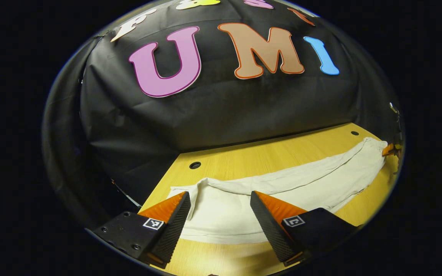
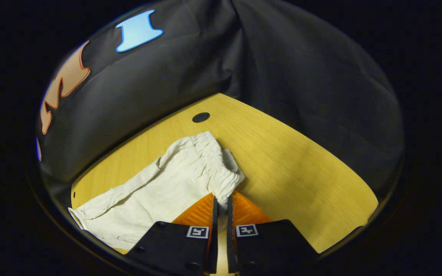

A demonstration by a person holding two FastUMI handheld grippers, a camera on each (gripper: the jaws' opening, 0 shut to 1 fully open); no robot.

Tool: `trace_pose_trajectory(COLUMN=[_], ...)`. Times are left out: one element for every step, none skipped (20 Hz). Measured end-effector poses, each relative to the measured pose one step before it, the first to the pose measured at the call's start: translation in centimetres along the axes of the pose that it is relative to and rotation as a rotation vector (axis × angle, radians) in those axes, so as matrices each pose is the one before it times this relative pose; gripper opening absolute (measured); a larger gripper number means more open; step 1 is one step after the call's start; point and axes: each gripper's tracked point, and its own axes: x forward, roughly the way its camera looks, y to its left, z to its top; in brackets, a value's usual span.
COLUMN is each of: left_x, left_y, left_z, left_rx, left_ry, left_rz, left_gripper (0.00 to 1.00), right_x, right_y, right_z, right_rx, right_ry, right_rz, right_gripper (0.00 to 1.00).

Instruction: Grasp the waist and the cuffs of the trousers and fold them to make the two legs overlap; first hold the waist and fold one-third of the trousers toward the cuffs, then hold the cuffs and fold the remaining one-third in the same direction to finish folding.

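White trousers [image 1: 301, 180] lie stretched out on the wooden table [image 1: 244, 153]. In the left gripper view my left gripper [image 1: 219, 195] is open, low over the cuff end [image 1: 213, 218], with one finger on each side of the cloth. The far waist end reaches the right gripper [image 1: 389, 149], seen small at the right edge. In the right gripper view my right gripper [image 2: 221, 197] is shut on the gathered elastic waist [image 2: 213, 165], which bunches up just beyond the fingertips. The legs [image 2: 144, 195] trail away to the lower left over the table [image 2: 282, 161].
The booth's black cloth wall stands close behind the table. Small round holes sit in the tabletop [image 1: 195, 165] [image 1: 354, 133] [image 2: 200, 117]. Bare wood extends to the right of the waist in the right gripper view.
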Motion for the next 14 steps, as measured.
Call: trace_pose_trajectory(left_x=[-0.182,0.033,-0.031,0.110,0.018,-0.043,-0.051,-0.062,-0.115,-0.101,-0.122,-0.104,-0.114,-0.084], left_y=[0.150,0.247,0.538,0.538,0.408,0.310,0.729,0.897,0.854,0.814,0.855,0.927,0.979,0.890], left_z=[0.011,0.025,-0.010,-0.116,-0.176,0.077,0.101,-0.113,-0.085,-0.235,-0.159,-0.355,-0.292,-0.291], left_rx=[0.00028,-0.00314,-0.00849,-0.01454,-0.01448,-0.00392,0.00434,0.00351,-0.00223,-0.00425,-0.00335,-0.00088,-0.00182,-0.00447], left_ry=[-0.00380,-0.00380,-0.00459,0.00158,0.00347,-0.00477,-0.00729,-0.00442,-0.00326,-0.00348,-0.00073,0.00178,0.00386,0.00105], left_rz=[0.00031,0.00069,0.00096,-0.00529,-0.01066,-0.00724,0.00466,0.00524,0.00230,0.00174,0.00536,0.00655,0.00698,0.00790], left_gripper=[0.96,0.96,0.96,0.96,0.96,0.96,0.96,0.96,0.96,0.96,0.96,0.96,0.96,0.96], right_x=[-0.723,-0.627,-0.653,-0.461,-0.598,-0.746,-0.600,-0.767,-0.418,-0.478,-0.731,-1.182,-0.994,-1.618], right_y=[0.383,0.339,0.418,0.288,0.321,0.250,0.303,0.248,0.172,0.141,0.278,0.480,0.467,0.394], right_z=[0.792,0.730,0.761,0.501,0.654,0.325,0.537,0.402,0.362,0.518,0.647,0.742,0.883,1.493], right_rx=[-0.00132,0.00076,-0.00226,-0.00677,-0.00692,-0.00672,-0.01034,-0.01118,-0.01349,-0.01759,-0.02297,-0.02301,-0.02271,-0.01930], right_ry=[-0.01638,-0.02044,-0.01969,-0.01754,-0.01760,-0.01699,-0.01054,-0.00671,-0.00805,-0.01240,-0.01200,-0.01512,-0.01002,-0.00959], right_rz=[0.01731,0.02004,0.01723,0.01315,0.01447,0.01936,0.01818,0.02188,0.02154,0.02038,0.02110,0.02250,0.02101,0.01847], right_gripper=[0.12,0.11,0.11,0.12,0.09,0.09,0.09,0.11,0.11,0.12,0.11,0.12,0.12,0.12])
